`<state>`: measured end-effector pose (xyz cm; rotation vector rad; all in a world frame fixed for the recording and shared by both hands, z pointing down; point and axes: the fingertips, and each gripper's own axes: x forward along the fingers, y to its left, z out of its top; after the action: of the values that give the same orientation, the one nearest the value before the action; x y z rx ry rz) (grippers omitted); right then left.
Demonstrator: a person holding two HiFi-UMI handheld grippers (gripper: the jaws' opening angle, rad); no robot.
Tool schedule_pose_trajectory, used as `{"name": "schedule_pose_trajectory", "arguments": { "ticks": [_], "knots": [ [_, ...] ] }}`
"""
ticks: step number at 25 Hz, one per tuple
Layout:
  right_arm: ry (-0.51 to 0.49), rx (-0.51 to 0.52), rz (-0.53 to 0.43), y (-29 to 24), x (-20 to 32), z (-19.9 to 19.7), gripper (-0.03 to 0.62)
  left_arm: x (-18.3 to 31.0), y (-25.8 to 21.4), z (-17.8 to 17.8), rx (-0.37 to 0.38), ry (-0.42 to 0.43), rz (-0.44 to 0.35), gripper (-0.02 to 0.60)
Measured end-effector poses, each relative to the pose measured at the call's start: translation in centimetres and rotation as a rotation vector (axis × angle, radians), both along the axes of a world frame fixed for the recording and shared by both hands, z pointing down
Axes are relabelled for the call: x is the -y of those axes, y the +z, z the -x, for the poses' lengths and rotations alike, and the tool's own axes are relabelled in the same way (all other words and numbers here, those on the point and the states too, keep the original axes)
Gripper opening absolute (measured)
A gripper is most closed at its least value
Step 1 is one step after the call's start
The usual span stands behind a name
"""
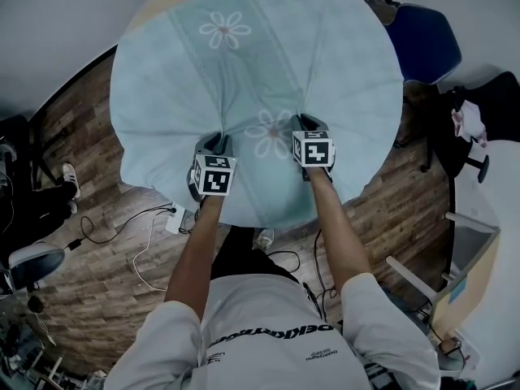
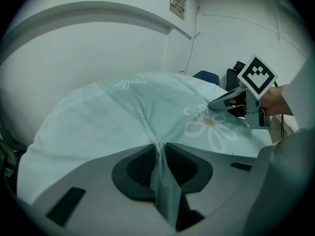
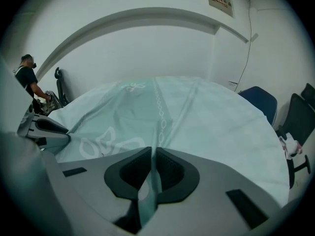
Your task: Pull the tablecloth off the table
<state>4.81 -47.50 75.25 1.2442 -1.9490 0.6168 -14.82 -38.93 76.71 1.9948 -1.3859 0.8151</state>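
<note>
A pale teal tablecloth [image 1: 260, 63] with white daisy prints covers a round table. Near its front edge my left gripper [image 1: 219, 143] is shut on a pinched ridge of the cloth [image 2: 158, 154], which runs between its dark pads. My right gripper [image 1: 307, 128] is likewise shut on a fold of the tablecloth [image 3: 150, 168], a little to the right of the nearer daisy [image 1: 270, 132]. Creases fan out from both pinches across the cloth. In the left gripper view the right gripper [image 2: 216, 103] shows at the right with its marker cube.
A blue chair [image 1: 422, 43] stands at the table's far right and a dark chair [image 1: 479, 128] further right. Cables and a power strip [image 1: 175, 218] lie on the wooden floor below the front edge. A person [image 3: 29, 80] stands far left by the wall.
</note>
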Motion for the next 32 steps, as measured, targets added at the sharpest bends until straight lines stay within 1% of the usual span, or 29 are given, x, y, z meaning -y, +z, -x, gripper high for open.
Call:
{"name": "schedule_pose_trajectory", "arguments": {
  "ticks": [2, 6, 9, 13, 18, 23, 32],
  "knots": [
    [-0.008, 0.014, 0.011, 0.1, -0.3, 0.1, 0.035, 0.0, 0.0, -0.3, -0.023, -0.009, 0.008, 0.064],
    [0.002, 0.054, 0.034, 0.1, -0.9, 0.2, 0.032, -0.2, -0.1, -0.7, -0.057, -0.040, 0.030, 0.024],
    [0.023, 0.073, 0.061, 0.1, -1.5, -0.1, 0.032, -0.5, -0.1, -0.8, -0.068, -0.046, 0.042, 0.018],
    [0.014, 0.102, 0.067, -0.2, -2.4, 0.6, 0.032, -1.3, -0.5, -0.3, -0.075, -0.042, 0.040, 0.018],
    [0.007, 0.137, 0.056, -2.0, -3.5, 0.3, 0.032, -2.4, -1.1, -0.1, -0.059, -0.060, 0.019, 0.018],
    [-0.001, 0.170, 0.039, -4.0, -4.9, -0.3, 0.032, -3.5, -3.4, -1.0, -0.061, -0.058, -0.004, 0.018],
    [-0.012, 0.231, 0.020, -6.9, -8.4, -0.8, 0.032, -6.7, -6.6, -1.2, -0.054, -0.059, -0.058, 0.018]
  ]
}}
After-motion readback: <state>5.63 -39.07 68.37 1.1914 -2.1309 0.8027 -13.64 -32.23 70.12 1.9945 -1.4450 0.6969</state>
